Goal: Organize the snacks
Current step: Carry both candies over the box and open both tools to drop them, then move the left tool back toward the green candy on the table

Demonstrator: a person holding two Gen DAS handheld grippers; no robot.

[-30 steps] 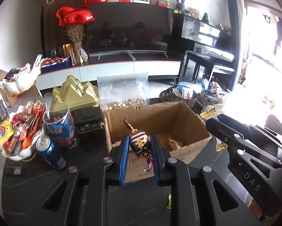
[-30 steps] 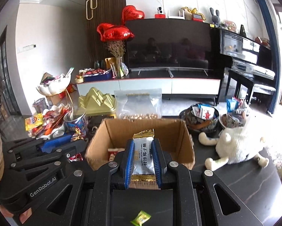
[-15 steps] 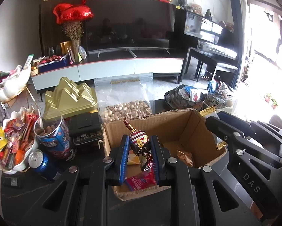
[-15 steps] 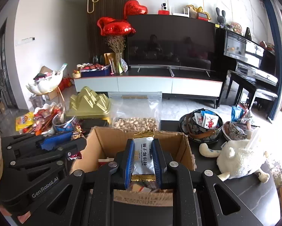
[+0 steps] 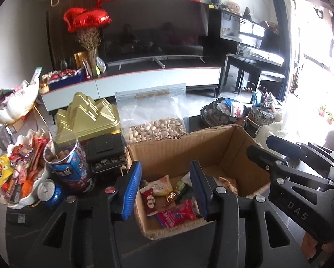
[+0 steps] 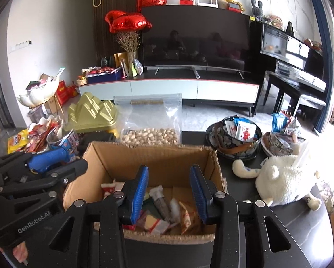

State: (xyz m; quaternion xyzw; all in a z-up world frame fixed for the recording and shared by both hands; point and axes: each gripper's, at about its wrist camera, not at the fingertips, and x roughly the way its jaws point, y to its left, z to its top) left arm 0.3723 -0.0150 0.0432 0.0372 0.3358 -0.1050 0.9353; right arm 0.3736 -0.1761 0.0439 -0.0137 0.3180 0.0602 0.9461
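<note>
Left gripper (image 5: 164, 187) jaws spread wide, holding nothing, above cardboard box (image 5: 213, 147). Right gripper (image 6: 169, 192) likewise wide, empty, over same box. Snack packets (image 5: 167, 201) lie on box floor.

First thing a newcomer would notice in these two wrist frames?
The open cardboard box at centre, its floor littered with wrapped snacks, with the left gripper and right gripper both open and empty above it. Behind the box stands a clear bag of pistachios; red heart balloons hang by the dark TV, and a white plush sheep lies to the box's right.
</note>
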